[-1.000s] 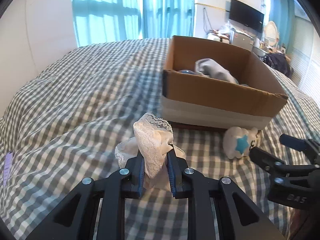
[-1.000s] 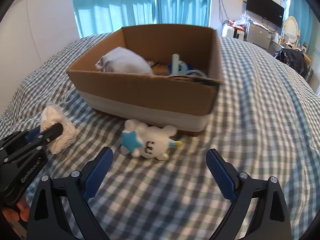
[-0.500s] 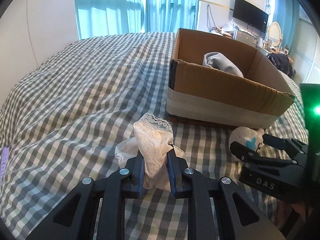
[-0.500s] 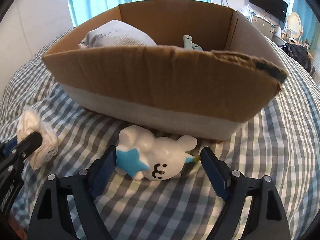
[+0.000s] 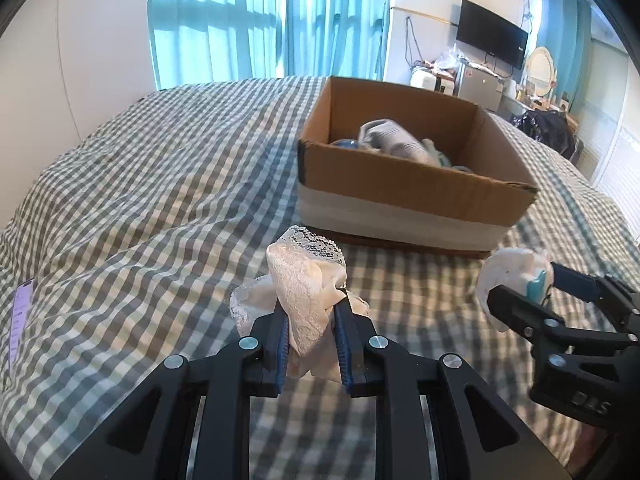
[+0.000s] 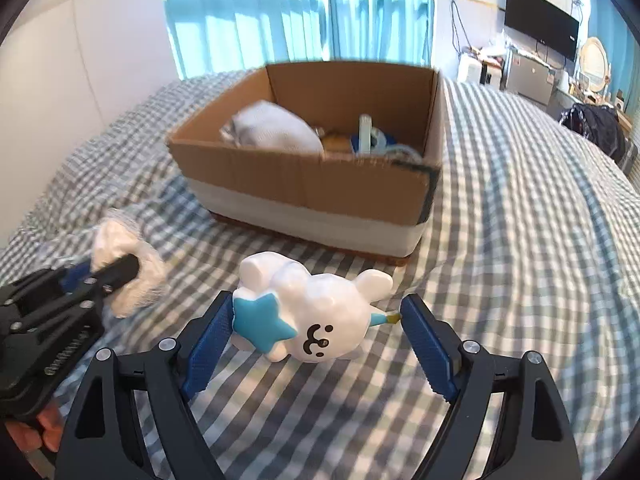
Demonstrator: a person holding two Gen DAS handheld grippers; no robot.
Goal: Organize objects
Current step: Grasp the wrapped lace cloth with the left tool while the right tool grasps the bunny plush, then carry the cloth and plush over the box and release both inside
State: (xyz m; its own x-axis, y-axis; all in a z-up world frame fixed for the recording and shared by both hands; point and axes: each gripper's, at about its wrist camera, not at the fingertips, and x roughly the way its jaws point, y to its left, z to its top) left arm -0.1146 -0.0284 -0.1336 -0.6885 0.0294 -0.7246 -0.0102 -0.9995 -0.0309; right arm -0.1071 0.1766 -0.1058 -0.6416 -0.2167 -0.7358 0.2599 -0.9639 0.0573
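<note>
Lace cloth [image 5: 308, 292] pinched in left claw [image 5: 310, 334] | right claw [image 6: 316, 320] straddles toy [image 6: 312, 312]

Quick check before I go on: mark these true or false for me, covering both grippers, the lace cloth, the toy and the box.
1. The left gripper is shut on the lace cloth. True.
2. The toy is already in the box. False: it lies between the right gripper's fingers, in front of the box.
3. The right gripper is shut tight on the toy. False: its fingers are apart on either side of the toy.
4. The box holds a grey bundle. True.
5. The box stands on a checked bedspread. True.
</note>
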